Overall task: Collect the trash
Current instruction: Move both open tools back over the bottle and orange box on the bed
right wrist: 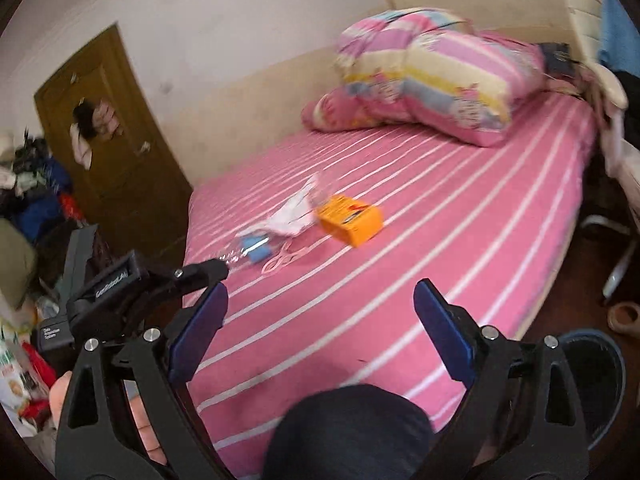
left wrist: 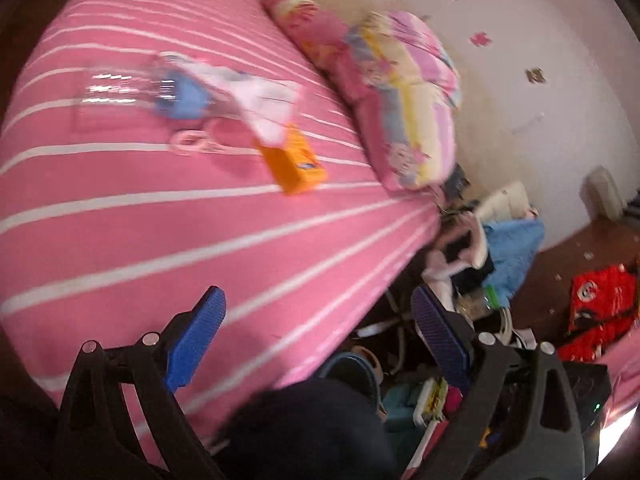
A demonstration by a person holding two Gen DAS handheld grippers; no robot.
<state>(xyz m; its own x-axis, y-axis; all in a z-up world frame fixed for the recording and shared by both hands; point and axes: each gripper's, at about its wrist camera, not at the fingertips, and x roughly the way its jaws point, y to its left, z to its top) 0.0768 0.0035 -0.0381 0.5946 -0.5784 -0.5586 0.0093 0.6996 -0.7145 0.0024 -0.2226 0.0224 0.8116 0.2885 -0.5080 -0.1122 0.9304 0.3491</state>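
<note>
On the pink striped bed [left wrist: 120, 240] lies a small cluster of items. It holds a clear plastic bottle [left wrist: 132, 88] with a blue label, crumpled white paper [left wrist: 264, 100], an orange box [left wrist: 294, 164] and pink scissors [left wrist: 192, 142]. My left gripper [left wrist: 320, 320] is open and empty over the bed's near corner, well short of them. In the right wrist view the orange box [right wrist: 350, 220], white paper [right wrist: 292, 216], bottle [right wrist: 248, 250] and scissors [right wrist: 284, 260] lie ahead. My right gripper [right wrist: 320, 312] is wide open with nothing between its blue pads.
A folded quilt [right wrist: 432, 76] and pillow [left wrist: 308, 28] lie at the bed's head. A round blue bin [right wrist: 592, 380] stands on the floor by the bed's near edge. Clutter piles [left wrist: 472, 248] and a red bag [left wrist: 600, 304] fill the floor. A brown door [right wrist: 108, 152] is at the left.
</note>
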